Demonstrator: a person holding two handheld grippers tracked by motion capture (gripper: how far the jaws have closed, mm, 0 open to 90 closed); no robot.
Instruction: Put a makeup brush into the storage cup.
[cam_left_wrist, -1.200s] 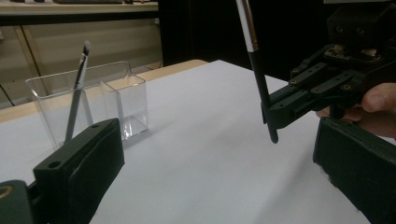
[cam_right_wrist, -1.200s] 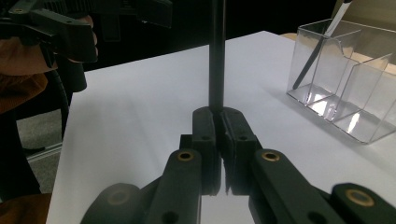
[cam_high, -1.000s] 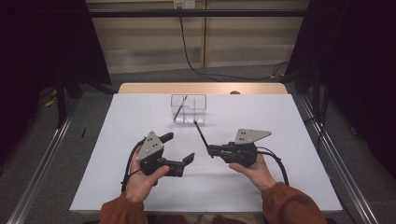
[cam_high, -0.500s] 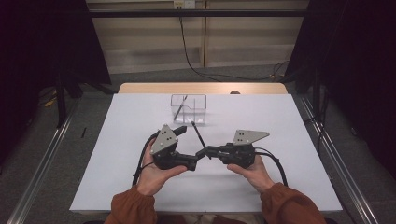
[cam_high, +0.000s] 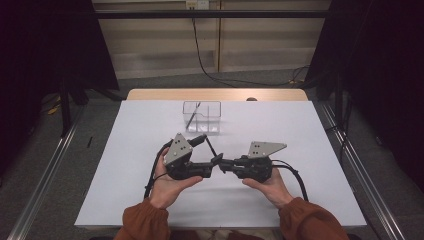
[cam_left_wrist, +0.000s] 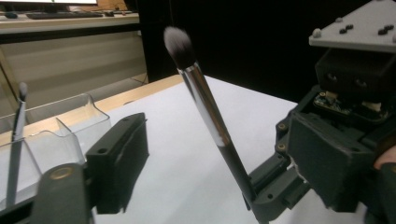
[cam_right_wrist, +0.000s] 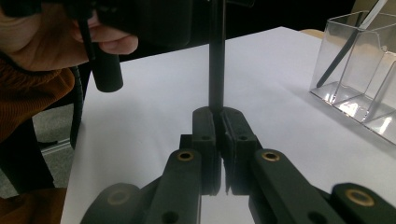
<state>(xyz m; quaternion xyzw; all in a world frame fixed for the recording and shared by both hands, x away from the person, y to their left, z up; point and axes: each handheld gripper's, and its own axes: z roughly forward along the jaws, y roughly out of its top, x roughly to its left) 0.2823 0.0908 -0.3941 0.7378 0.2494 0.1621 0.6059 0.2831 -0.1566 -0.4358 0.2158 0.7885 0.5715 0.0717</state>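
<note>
The brush (cam_left_wrist: 210, 121) stands tilted above the worktop (cam_high: 125, 165), just on the near side of the clear box (cam_high: 202, 116). The right gripper (cam_high: 223, 164) has its fingers (cam_right_wrist: 205, 140) clamped tight on the handle's lower end. The left gripper (cam_high: 207, 155) sits beside it; its fingers (cam_left_wrist: 119, 163) have just been closing, and they are spread with the handle between them, not yet pressing it. In the box leans a second, thinner brush (cam_left_wrist: 16, 135).
</note>
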